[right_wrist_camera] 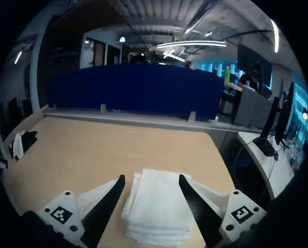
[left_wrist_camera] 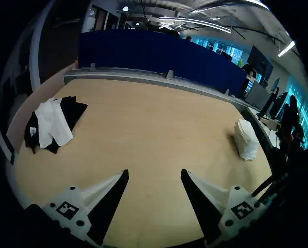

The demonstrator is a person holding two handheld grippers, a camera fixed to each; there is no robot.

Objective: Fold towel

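Note:
A stack of folded white towels (right_wrist_camera: 160, 204) lies on the wooden table (right_wrist_camera: 92, 144) near its right edge. My right gripper (right_wrist_camera: 152, 182) hangs open just above and in front of this stack, with one finger on each side of it. In the left gripper view the same stack (left_wrist_camera: 246, 139) sits far to the right. My left gripper (left_wrist_camera: 154, 175) is open over bare table with nothing between its fingers. A pile of black and white cloths (left_wrist_camera: 52, 121) lies at the table's left side, and it appears small at the far left as the cloth pile (right_wrist_camera: 20, 144) in the right gripper view.
A blue partition (left_wrist_camera: 162, 53) on a grey rail runs along the table's far edge. To the right of the table stand desks with monitors (right_wrist_camera: 280, 115) and chairs. The table's right edge (right_wrist_camera: 226, 165) drops off close to the towel stack.

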